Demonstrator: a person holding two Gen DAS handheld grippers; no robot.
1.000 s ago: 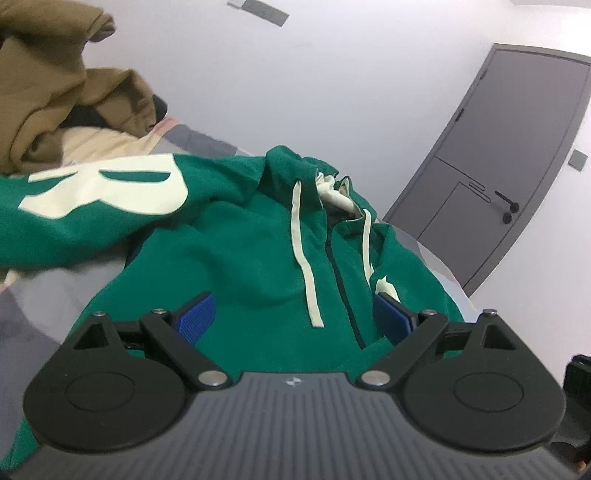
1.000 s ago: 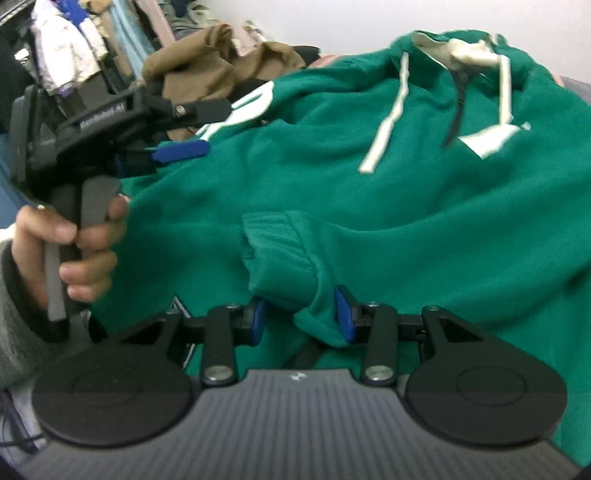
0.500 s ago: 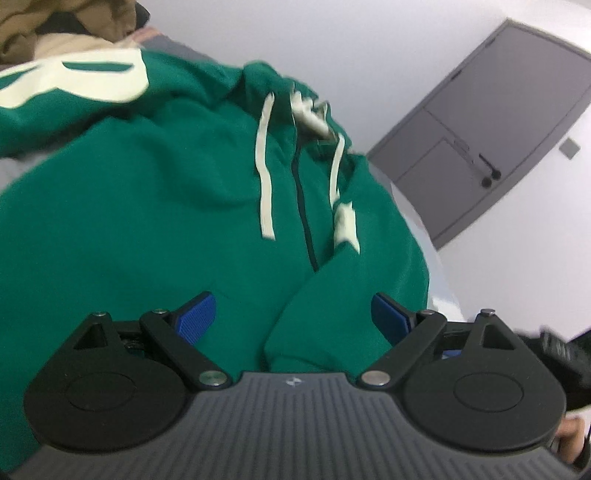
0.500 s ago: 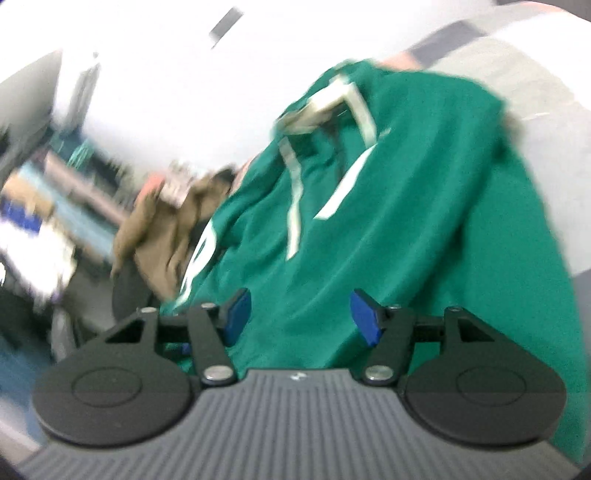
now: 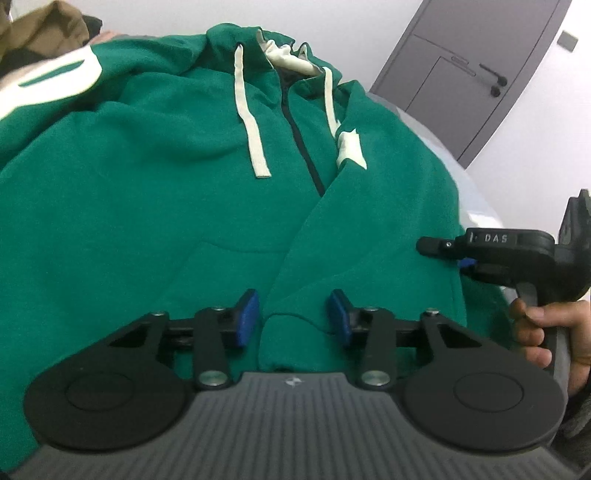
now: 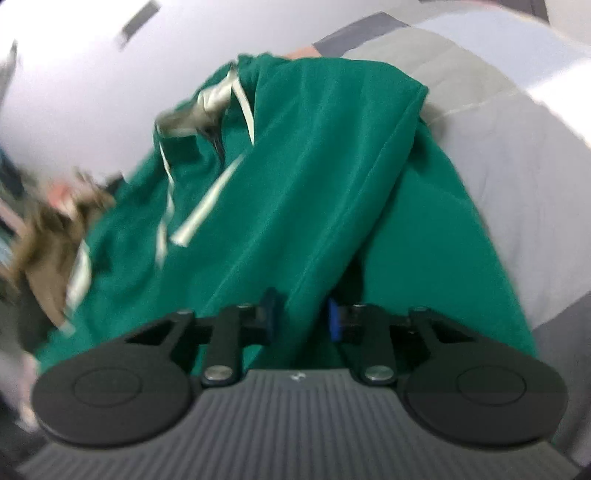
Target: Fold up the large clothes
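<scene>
Green fleece fills most of both views: a large zip-front hooded sweatshirt (image 5: pixel 155 206) lies spread on a bed with a grey and pale patchwork cover (image 6: pixel 517 155). Its hood sits at the top centre of the left wrist view, with two flat cream drawstrings (image 5: pixel 251 122) running down either side of a dark zipper (image 5: pixel 303 147). A big cream letter patch (image 5: pixel 55 77) shows on the fabric at the upper left, and a crumpled brown garment (image 5: pixel 40 29) lies beyond it in the corner. A grey door (image 5: pixel 476 70) stands at the upper right.

At the bottom centre of that view, the left tongs (image 5: pixel 291 319) are closing around a raised fold at the sweatshirt's lower front edge; the blue pads are near the cloth but not yet pressing it.

At the right edge, a hand (image 5: pixel 546 336) holds the right tongs (image 5: pixel 463 260) against the sweatshirt's side edge. The right wrist view is blurred; there the right tongs (image 6: pixel 301 314) are closing, with a ridge of green fabric pinched between the blue pads.
</scene>
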